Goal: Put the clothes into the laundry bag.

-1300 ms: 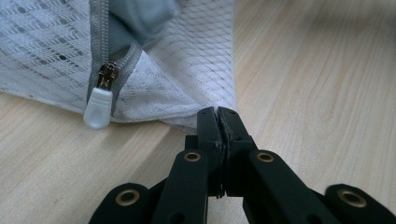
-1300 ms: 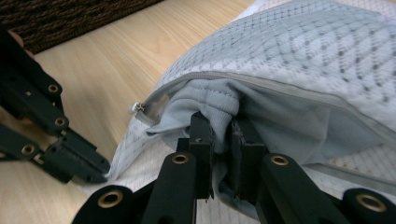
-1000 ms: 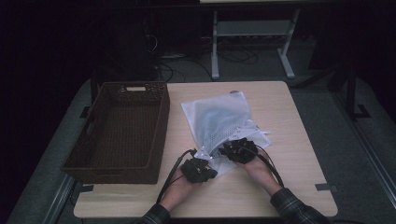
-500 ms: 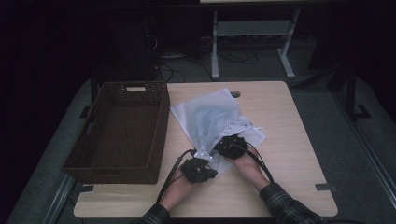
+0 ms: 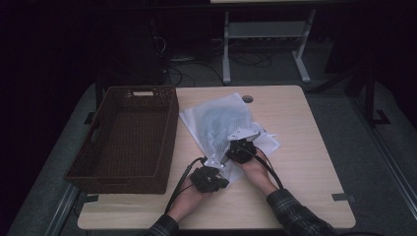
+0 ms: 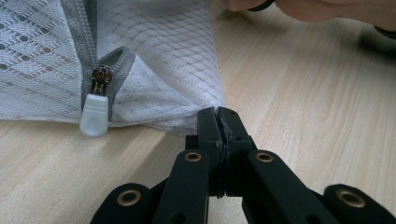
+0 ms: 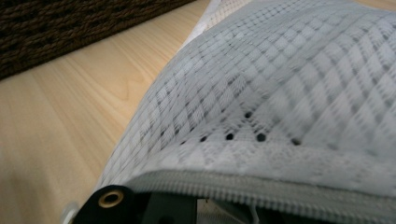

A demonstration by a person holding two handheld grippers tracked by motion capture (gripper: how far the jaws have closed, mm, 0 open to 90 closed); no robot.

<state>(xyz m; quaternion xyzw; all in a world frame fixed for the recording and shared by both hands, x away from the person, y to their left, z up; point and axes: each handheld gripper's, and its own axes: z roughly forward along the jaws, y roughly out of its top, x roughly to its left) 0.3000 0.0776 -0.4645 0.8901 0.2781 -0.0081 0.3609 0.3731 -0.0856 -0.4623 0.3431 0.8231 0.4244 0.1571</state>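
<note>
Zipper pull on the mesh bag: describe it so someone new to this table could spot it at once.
On the wooden table, right of the brown woven basket, lies a white mesh bag. Along its near edge, beside the corner pinched by the left tool, runs a grey zipper. The zipper pull hangs at its end: a smooth whitish tab under a small dark metal slider, the bag's one solid piece.

High view dim, surroundings nearly black, table (image 5: 295,128) faintly lit; both gripper views bright and even, near mesh bag (image 7: 299,84) softly blurred, no glare.
</note>
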